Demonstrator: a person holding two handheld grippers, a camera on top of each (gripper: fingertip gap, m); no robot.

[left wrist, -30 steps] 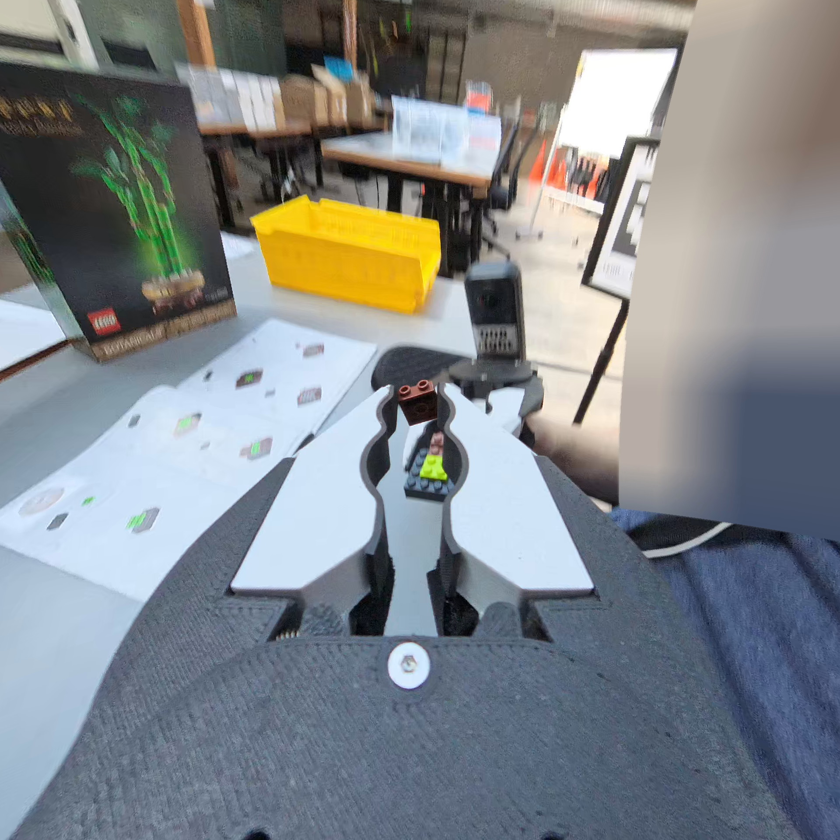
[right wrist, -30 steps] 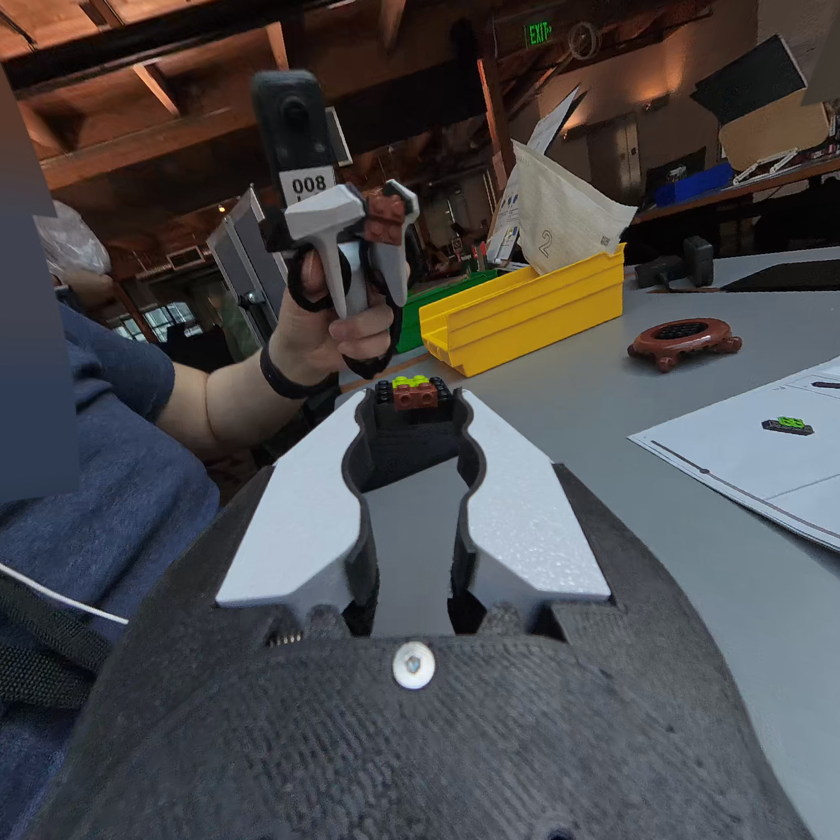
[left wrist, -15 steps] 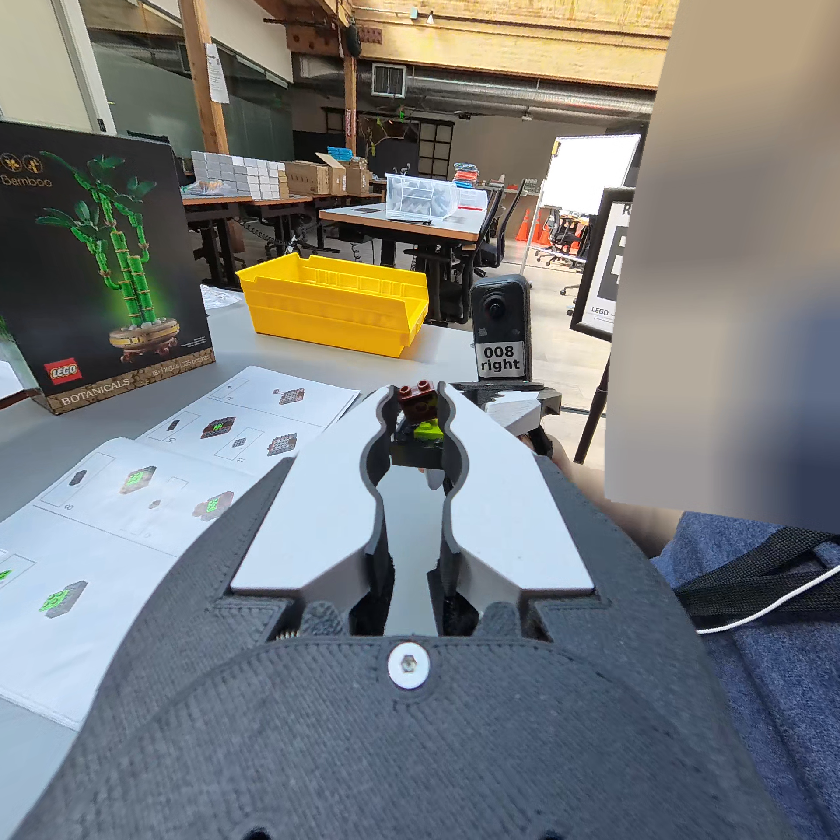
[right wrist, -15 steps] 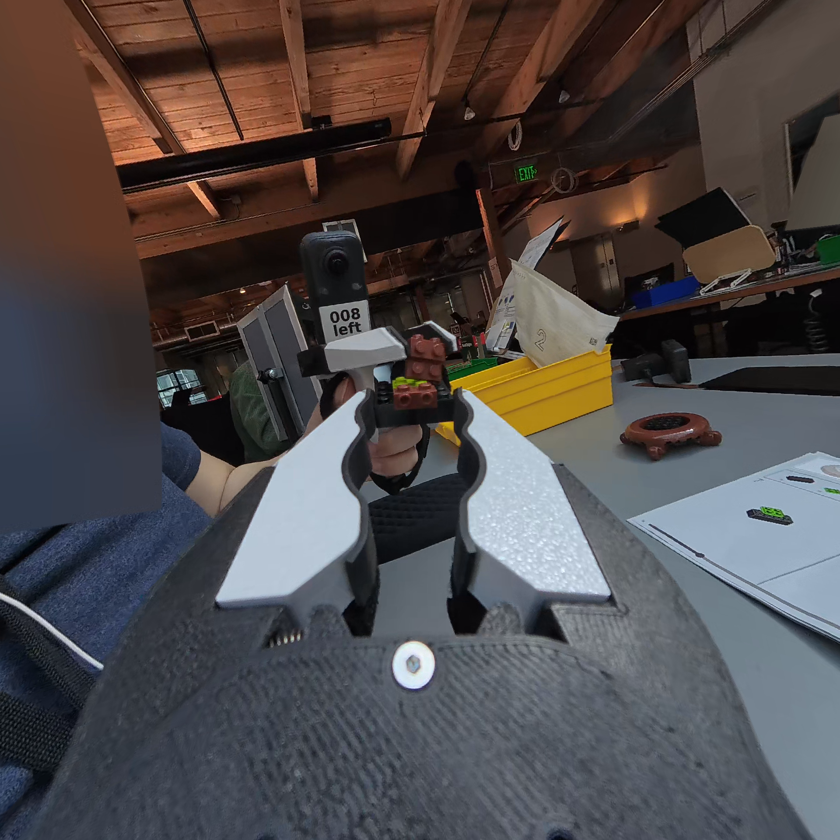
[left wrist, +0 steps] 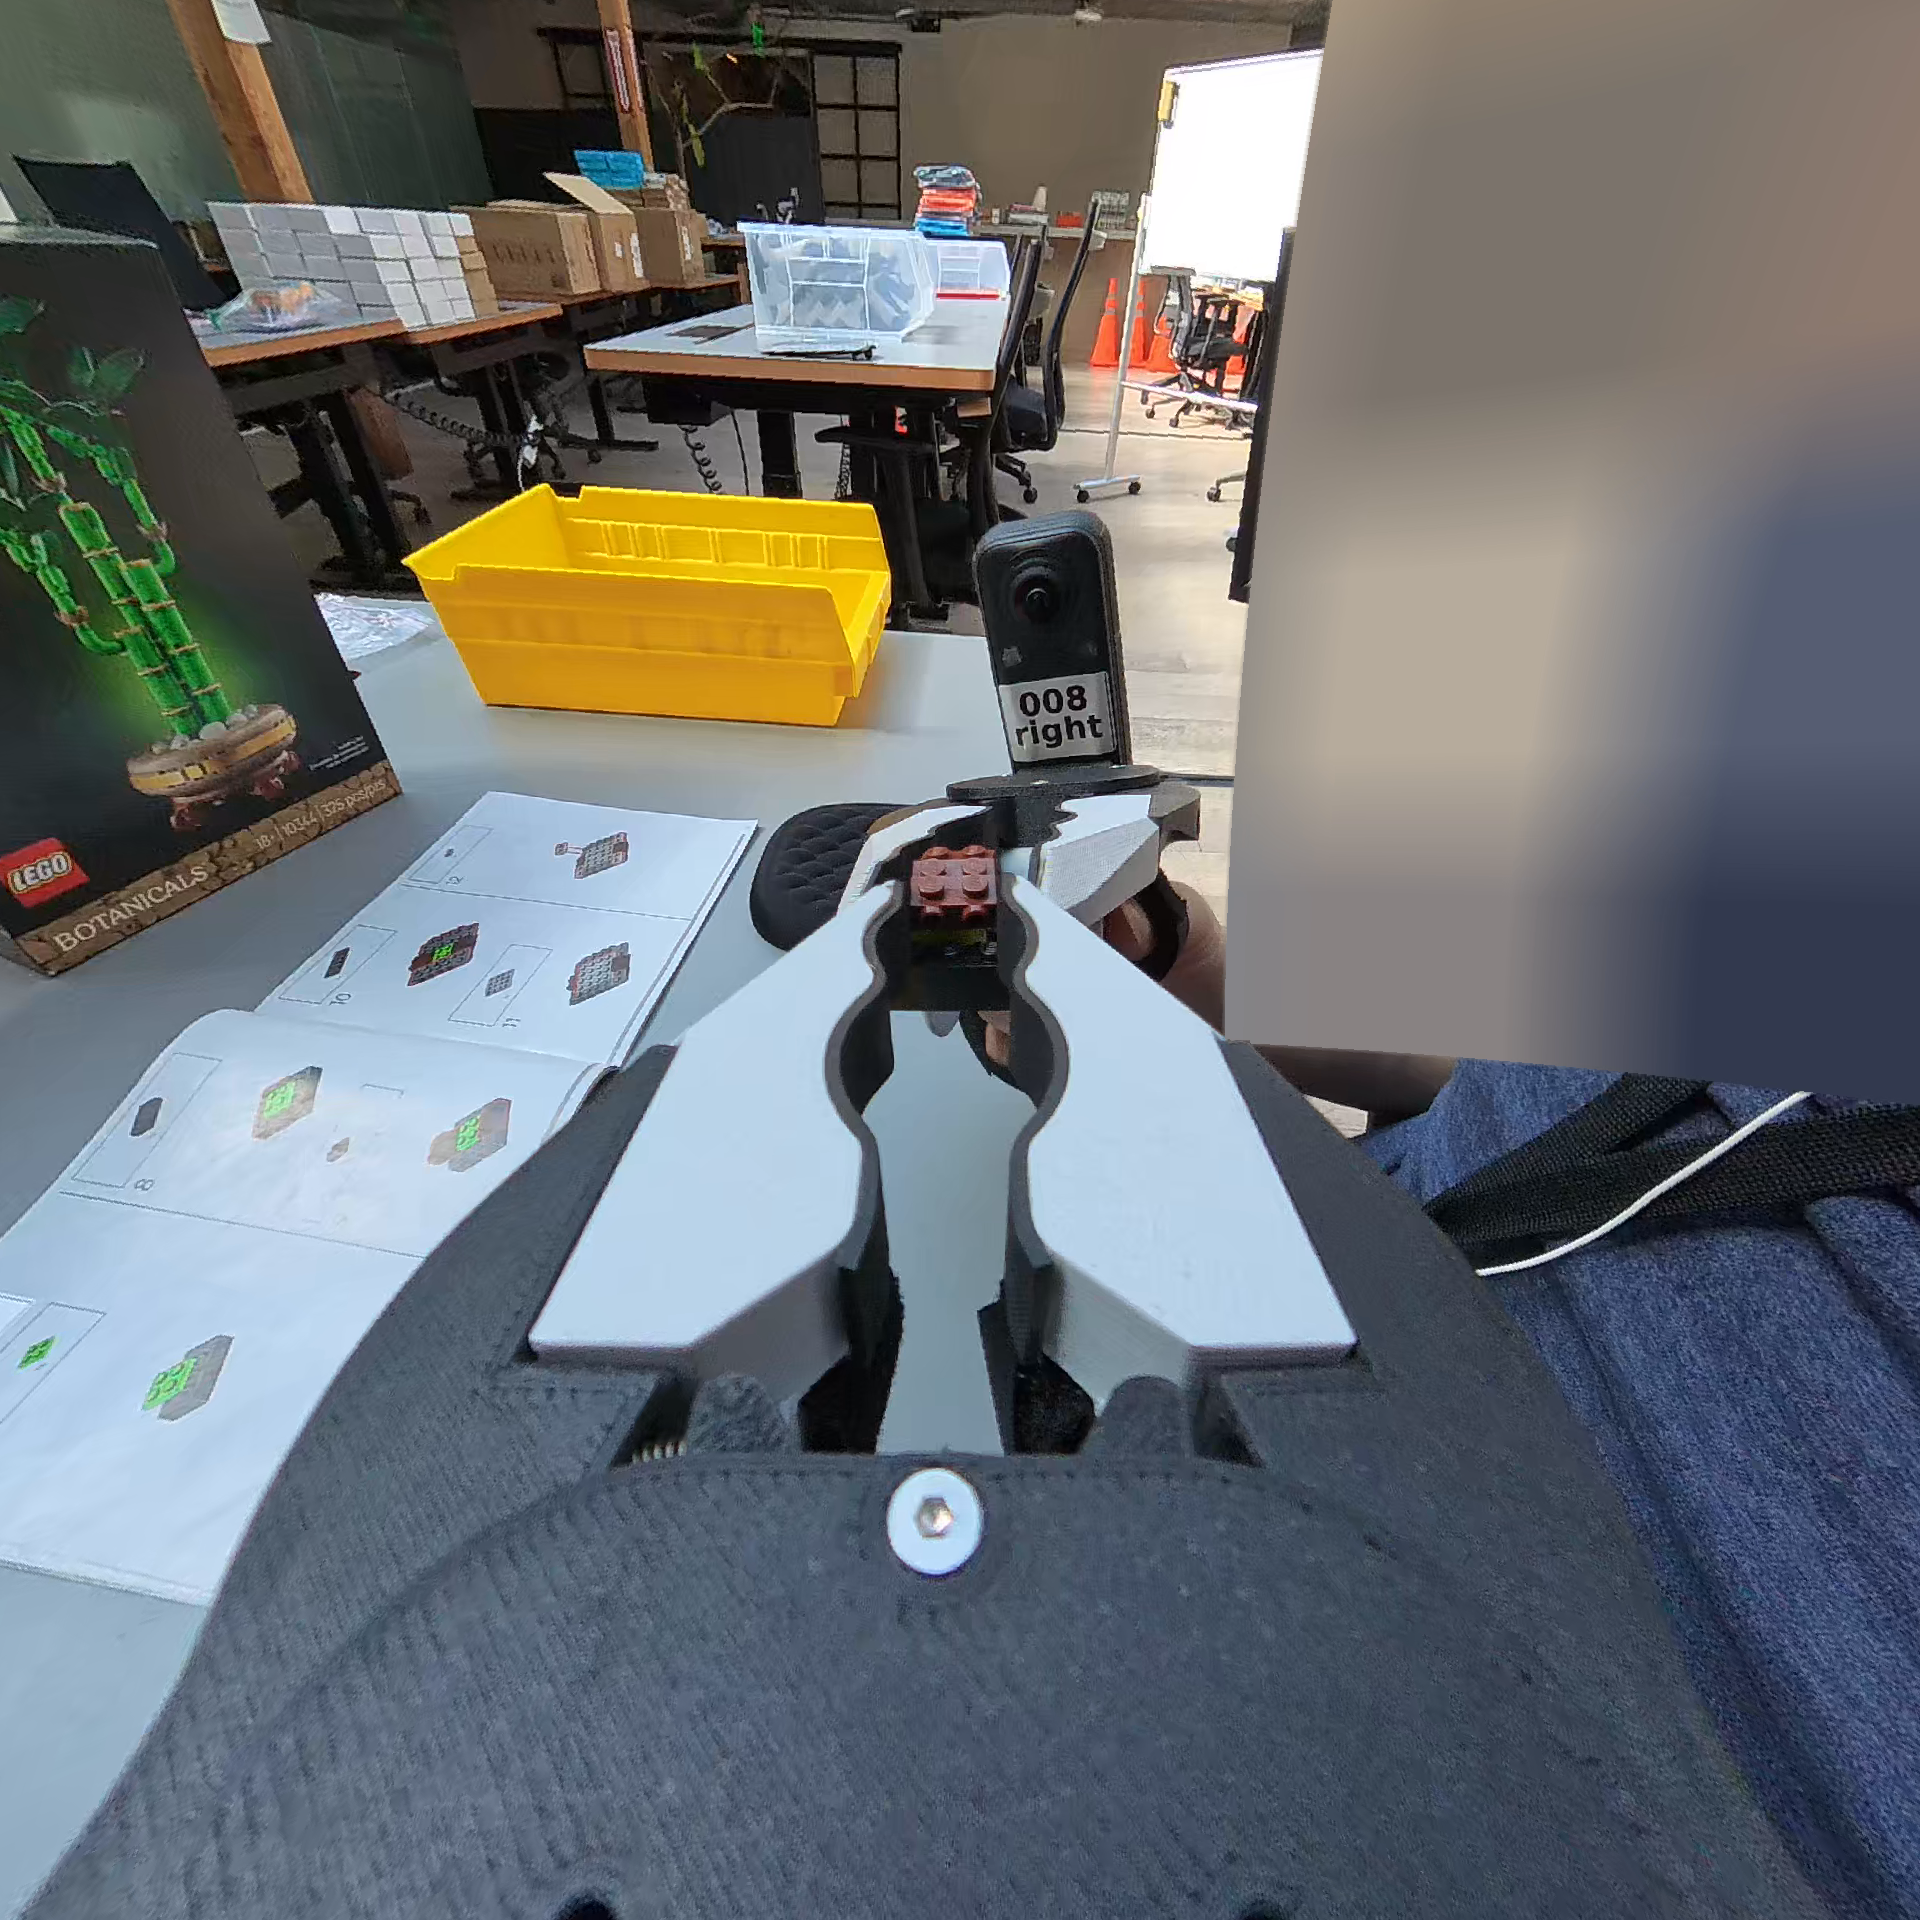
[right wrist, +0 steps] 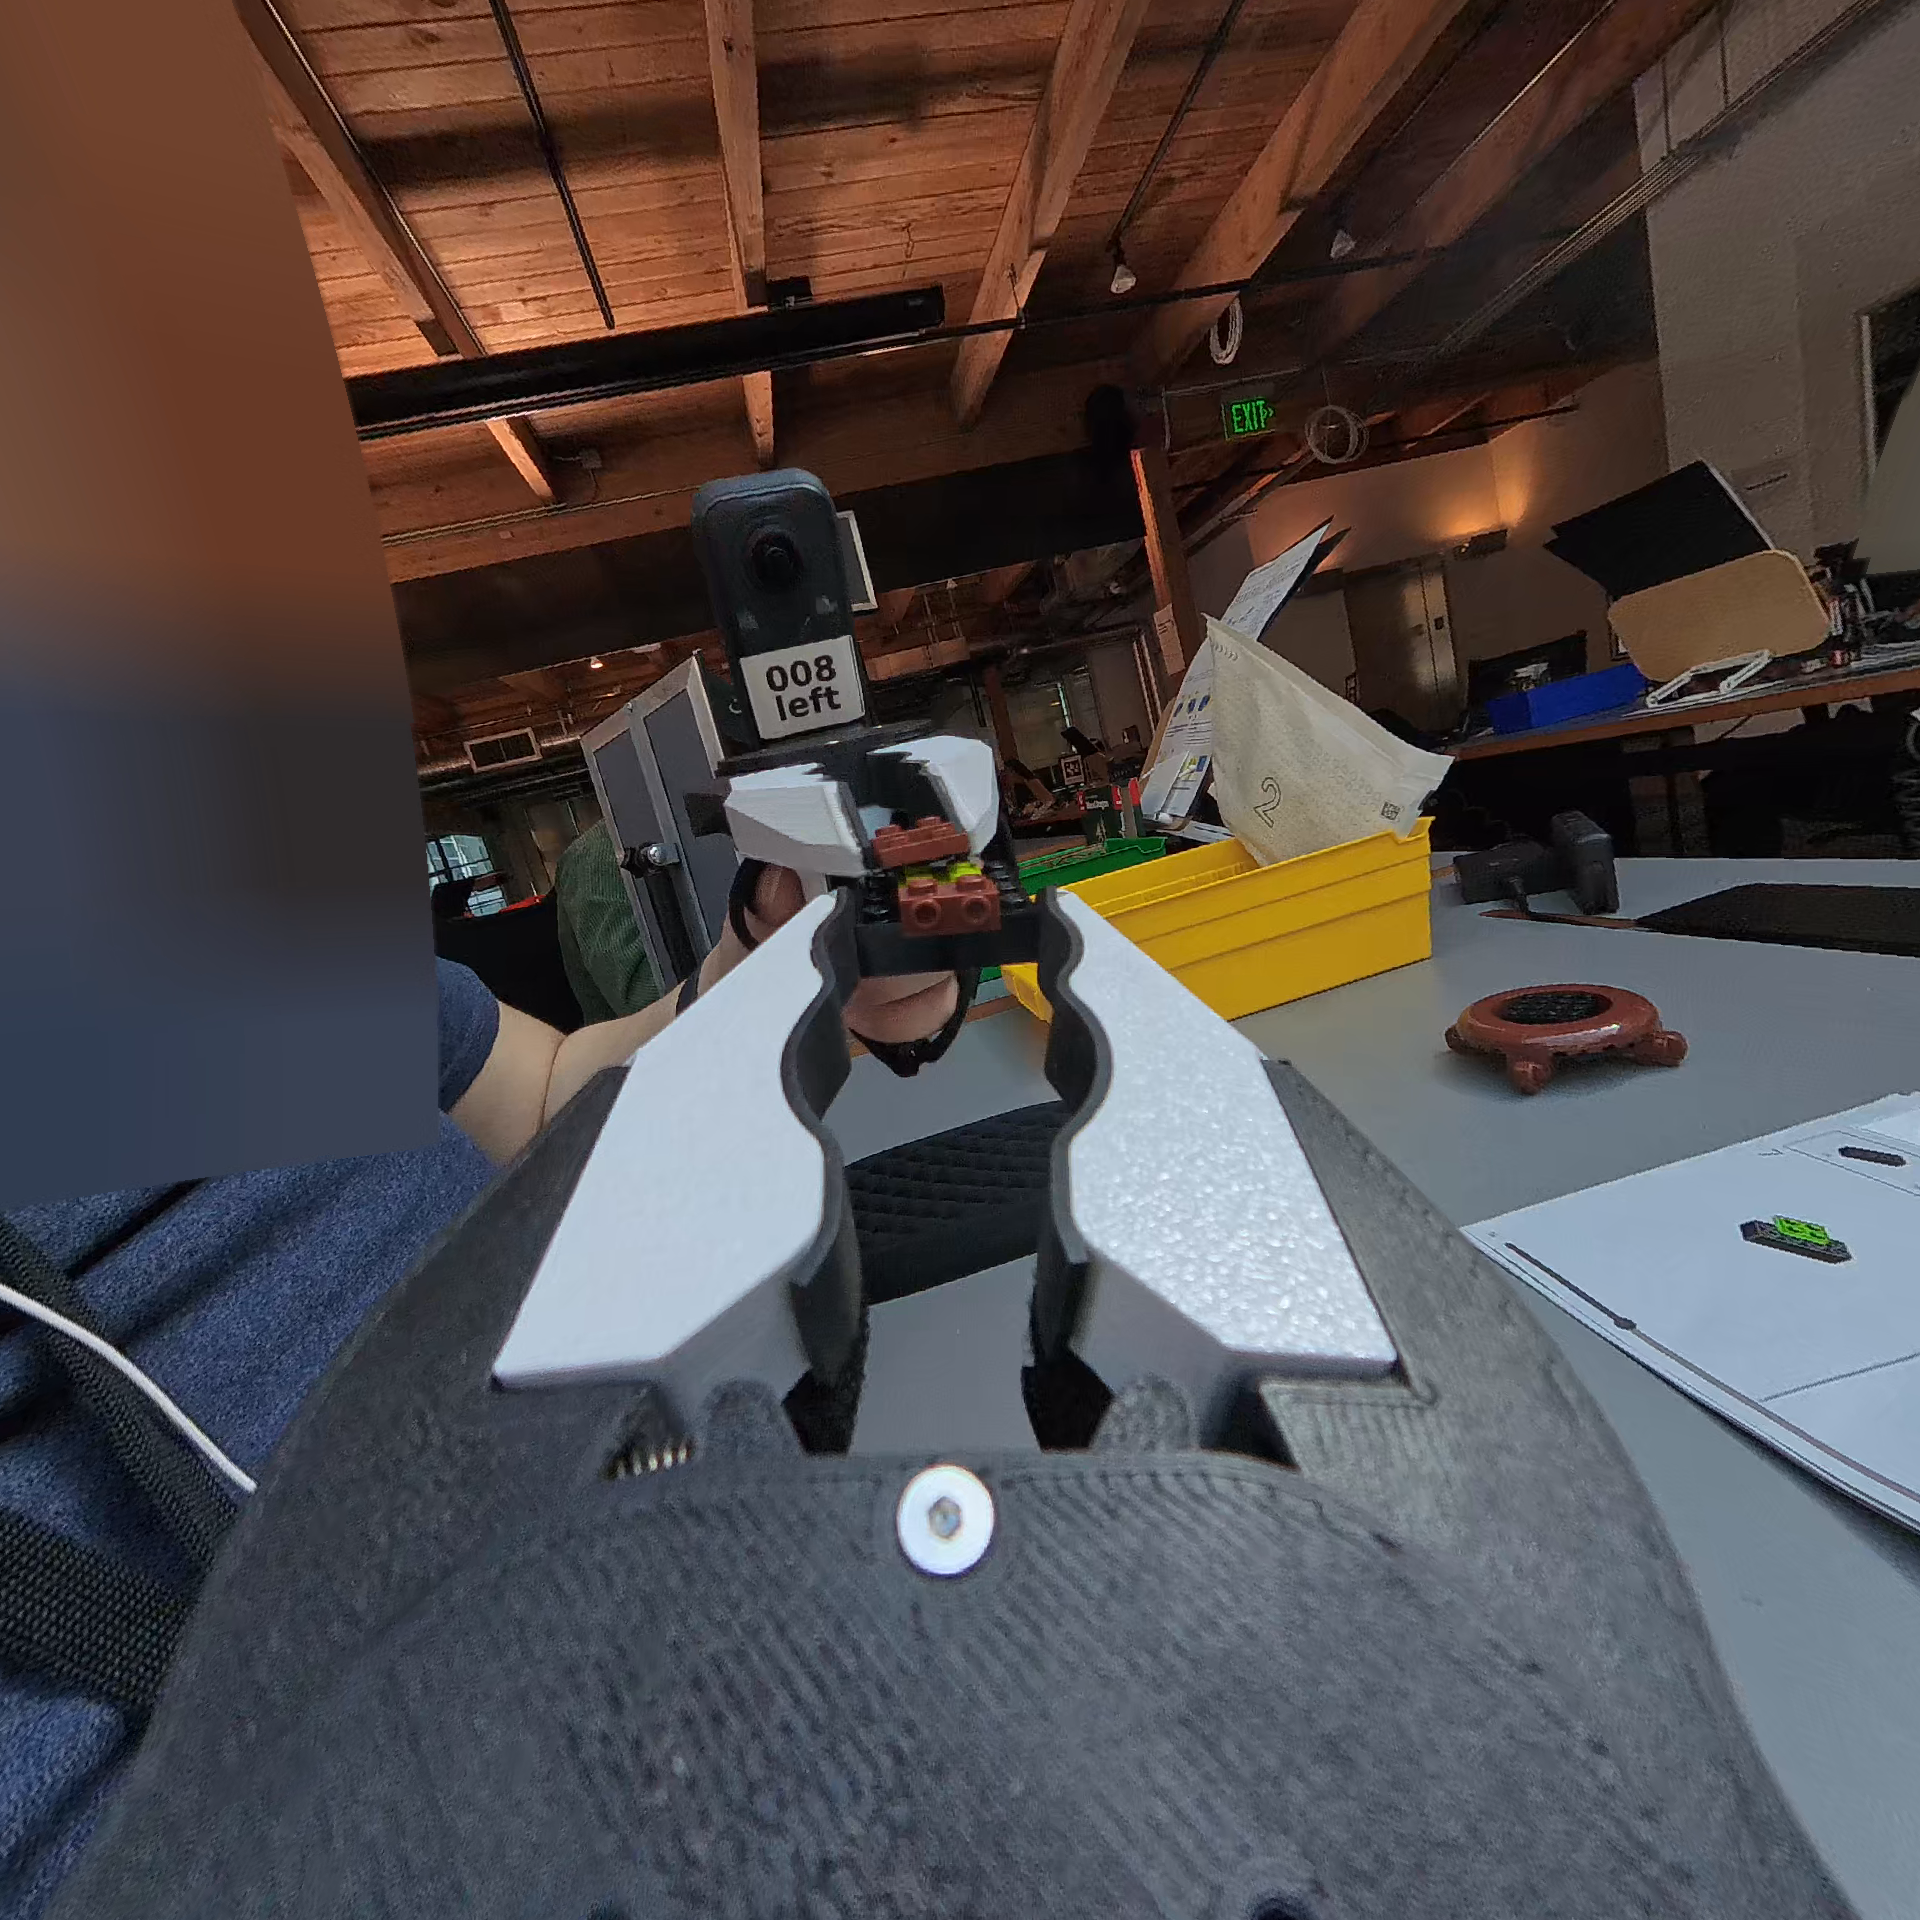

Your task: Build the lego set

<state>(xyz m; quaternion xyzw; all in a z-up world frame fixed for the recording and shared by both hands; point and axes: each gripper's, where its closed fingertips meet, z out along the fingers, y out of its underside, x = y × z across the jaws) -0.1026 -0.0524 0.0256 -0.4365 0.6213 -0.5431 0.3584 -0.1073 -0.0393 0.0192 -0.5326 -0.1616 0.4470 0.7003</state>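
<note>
My left gripper is shut on a small brown brick at its fingertips. My right gripper is shut on a small black plate assembly with a lime piece and a brown brick on it. The two grippers meet tip to tip above the table. In the right wrist view the left gripper holds its brown brick right on top of the assembly. In the left wrist view the assembly shows just under the brick, with the right gripper behind it.
An open instruction booklet lies on the grey table, with the set's box and a yellow bin behind. A round brown base stands by the bin that holds a paper bag. The tips of both grippers are at nearly the same place.
The two grippers have come together. The left gripper's brown brick has moved from above and apart down onto the top of the assembly in the right gripper.
</note>
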